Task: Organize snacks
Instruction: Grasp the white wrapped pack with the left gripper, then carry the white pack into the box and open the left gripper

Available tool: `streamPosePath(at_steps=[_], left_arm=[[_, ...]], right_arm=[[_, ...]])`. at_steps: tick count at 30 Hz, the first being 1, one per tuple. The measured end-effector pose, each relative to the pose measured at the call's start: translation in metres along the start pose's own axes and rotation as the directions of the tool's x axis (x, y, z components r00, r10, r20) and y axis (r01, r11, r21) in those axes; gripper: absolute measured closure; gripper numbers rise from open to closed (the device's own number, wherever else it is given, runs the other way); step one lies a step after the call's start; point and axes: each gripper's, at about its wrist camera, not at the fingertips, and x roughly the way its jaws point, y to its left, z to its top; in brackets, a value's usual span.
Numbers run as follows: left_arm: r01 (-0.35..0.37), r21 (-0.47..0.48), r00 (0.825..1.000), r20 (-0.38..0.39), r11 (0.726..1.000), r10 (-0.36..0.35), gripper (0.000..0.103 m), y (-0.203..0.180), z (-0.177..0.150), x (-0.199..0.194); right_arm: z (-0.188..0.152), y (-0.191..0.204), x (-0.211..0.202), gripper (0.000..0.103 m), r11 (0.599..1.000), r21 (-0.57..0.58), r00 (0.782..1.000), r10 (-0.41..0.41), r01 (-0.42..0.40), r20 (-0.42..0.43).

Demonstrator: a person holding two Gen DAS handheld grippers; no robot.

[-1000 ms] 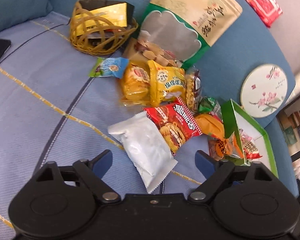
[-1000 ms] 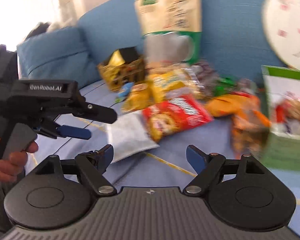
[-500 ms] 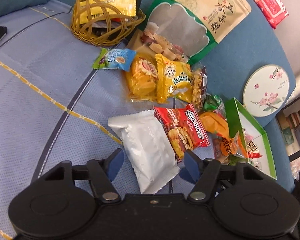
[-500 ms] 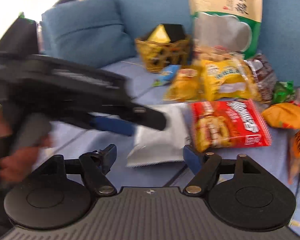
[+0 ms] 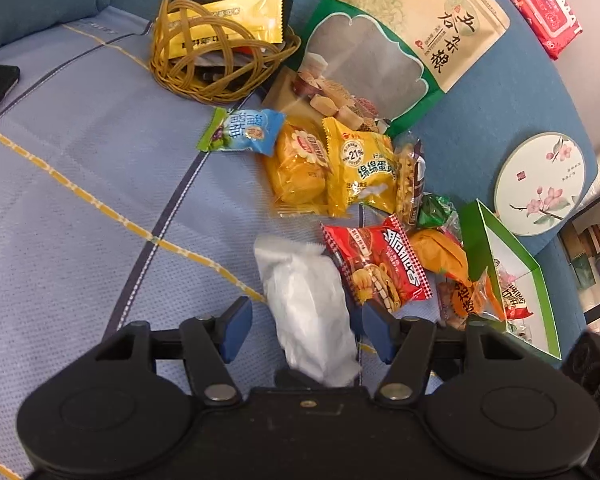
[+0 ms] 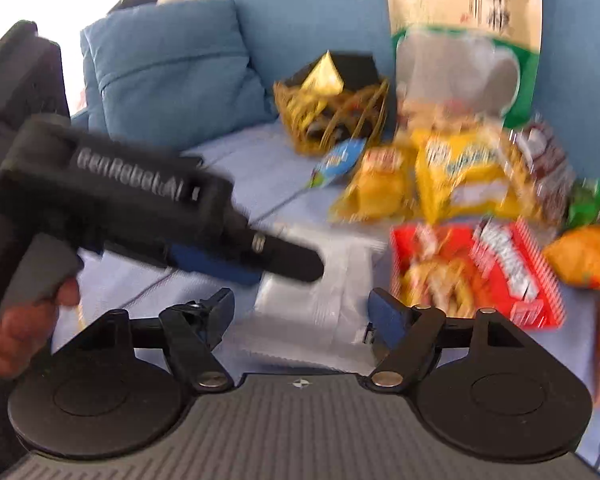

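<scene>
Closer now, left gripper (image 5: 306, 326) straddles white packet (image 5: 308, 300) — jaws apart (untouched).

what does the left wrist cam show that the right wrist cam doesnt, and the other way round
Only the left wrist view: the green box with snacks in it, the round floral coaster, the red wipes pack, and the left gripper open around the white packet.

Only the right wrist view: the blue cushion, the hand on the left gripper's handle, and the right gripper, open.

Both: the white packet, the red snack bag, the yellow snack bags, the wicker basket and the big grain pouch.
</scene>
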Motion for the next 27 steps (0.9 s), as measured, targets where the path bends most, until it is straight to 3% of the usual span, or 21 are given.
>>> streamPosePath(at_steps=[2, 4, 7, 13, 15, 16, 19, 23, 27], left_arm=[[0.000, -0.001, 1.000, -0.007, 1.000, 0.000, 0.023, 0.001, -0.001, 0.003], [0.006, 0.002, 1.000, -0.021, 1.000, -0.006, 0.036, 0.001, -0.002, 0.006], [0.004, 0.038, 0.999, -0.034, 0.999, -0.003, 0.043, -0.003, -0.003, 0.007], [-0.002, 0.039, 0.999, -0.046, 0.999, 0.004, 0.049, 0.004, 0.000, 0.007], [0.011, 0.051, 0.998, -0.056, 0.999, -0.008, 0.055, 0.003, 0.000, 0.011], [0.025, 0.053, 0.998, -0.063, 0.998, -0.021, 0.063, 0.003, -0.001, 0.014], [0.050, 0.030, 0.996, -0.072, 0.998, -0.048, 0.070, -0.001, -0.002, 0.015], [0.085, 0.077, 0.995, -0.065, 0.993, -0.080, 0.071, -0.026, -0.002, 0.008], [0.142, 0.147, 0.989, -0.058, 0.979, -0.135, 0.071, -0.062, 0.003, 0.006]], right_arm=[[-0.005, 0.003, -0.009, 0.000, 0.999, 0.031, 0.999, 0.039, -0.039, 0.015], [-0.007, 0.001, -0.017, 0.000, 0.995, 0.088, 0.998, 0.053, -0.055, 0.032], [-0.008, -0.005, -0.020, 0.000, 0.985, 0.158, 0.997, 0.061, -0.066, 0.039], [-0.010, -0.013, -0.013, 0.000, 0.976, 0.209, 0.998, 0.055, -0.060, 0.027], [-0.012, -0.013, -0.005, 0.000, 0.973, 0.223, 0.998, 0.065, -0.065, 0.008], [-0.014, -0.013, -0.004, 0.000, 0.971, 0.228, 0.998, 0.064, -0.066, 0.015], [-0.015, -0.013, -0.005, 0.018, 0.964, 0.262, 0.999, 0.039, -0.041, 0.014], [-0.011, -0.016, -0.024, 0.023, 0.960, 0.278, 0.999, 0.016, -0.024, 0.033], [-0.007, -0.022, -0.058, 0.023, 0.959, 0.284, 0.994, -0.044, 0.013, 0.103]])
